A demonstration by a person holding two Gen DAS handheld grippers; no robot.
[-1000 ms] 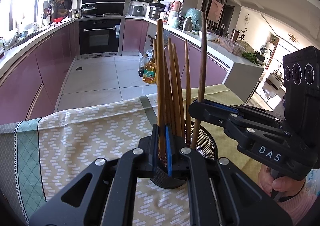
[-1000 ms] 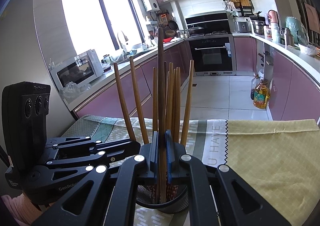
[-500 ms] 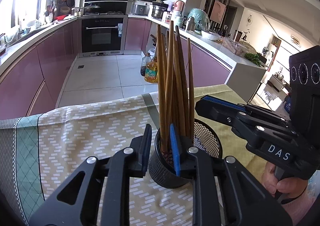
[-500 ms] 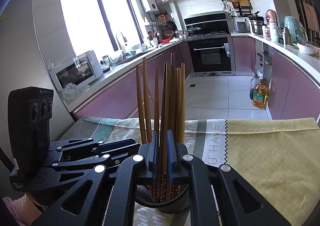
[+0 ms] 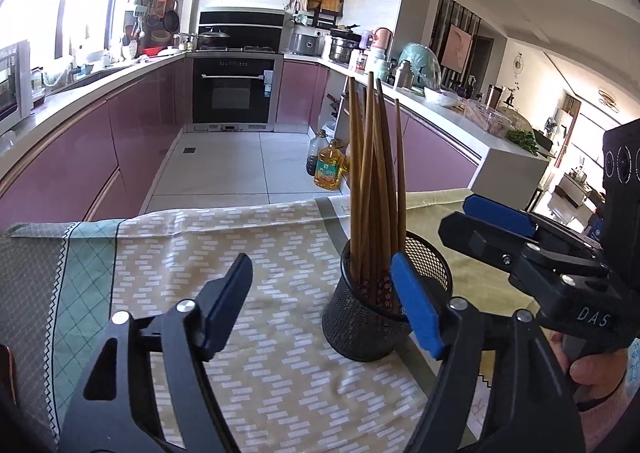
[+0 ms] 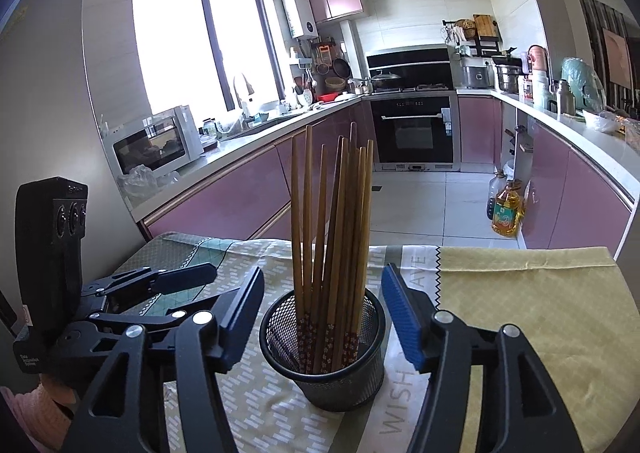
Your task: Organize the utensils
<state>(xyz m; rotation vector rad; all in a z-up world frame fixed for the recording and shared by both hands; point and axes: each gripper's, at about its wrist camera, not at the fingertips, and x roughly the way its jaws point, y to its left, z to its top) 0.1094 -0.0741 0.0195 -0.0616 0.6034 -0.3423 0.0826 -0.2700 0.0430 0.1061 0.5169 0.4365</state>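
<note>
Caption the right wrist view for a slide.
Open right gripper fingers flank, without touching, a mesh holder of upright chopsticks.

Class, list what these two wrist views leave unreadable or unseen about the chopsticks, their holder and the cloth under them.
- Chopsticks: exact count unclear in both views; they overlap.
- Mesh holder: its floor is hidden by the chopsticks in both views; in the left view, the left gripper's blue pad covers part of the rim.
- Tablecloth lettering: right view, cut off by the holder and the right gripper.
- Table edge nearest the cameras: hidden by the grippers.
</note>
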